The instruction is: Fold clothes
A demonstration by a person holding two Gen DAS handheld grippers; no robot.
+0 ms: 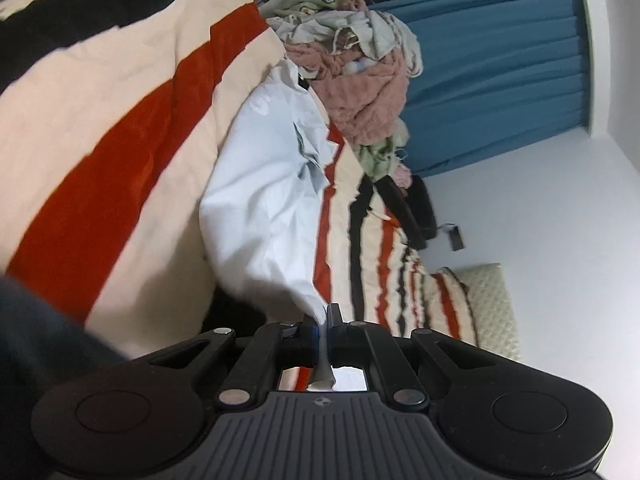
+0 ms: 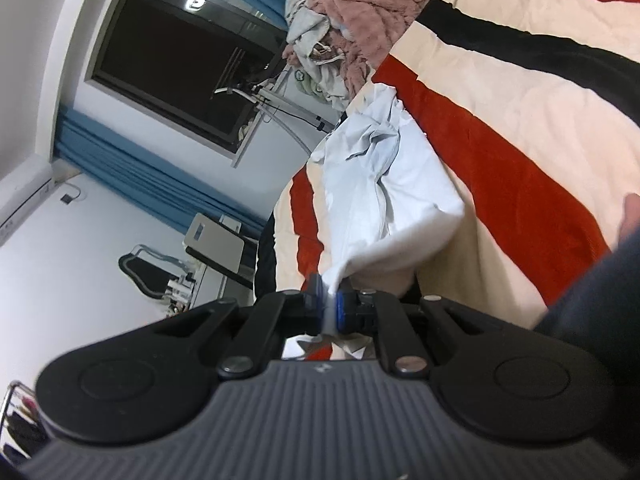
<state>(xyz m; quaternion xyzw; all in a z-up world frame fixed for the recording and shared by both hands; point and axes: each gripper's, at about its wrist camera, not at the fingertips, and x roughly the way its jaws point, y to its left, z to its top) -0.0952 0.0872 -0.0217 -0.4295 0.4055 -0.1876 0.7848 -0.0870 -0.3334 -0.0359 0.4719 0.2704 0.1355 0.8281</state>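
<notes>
Left wrist view: left gripper and right gripper each clamped on a corner of the pale blue garment, lifted over the striped bed; folding barely begun, clothes pile untouched at the far end.

shirt on blanket; clothes pile behind shirt.

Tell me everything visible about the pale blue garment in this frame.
The pale blue garment is thin, plain woven-looking cloth, creased and bunched at its far end. It lies stretched along the striped blanket, its near end lifted off it. The left gripper is shut on one near corner and the right gripper on another, so the cloth tapers into each pinch. Its far end reaches toward the clothes pile. Whether it is a shirt or something else cannot be told.
</notes>
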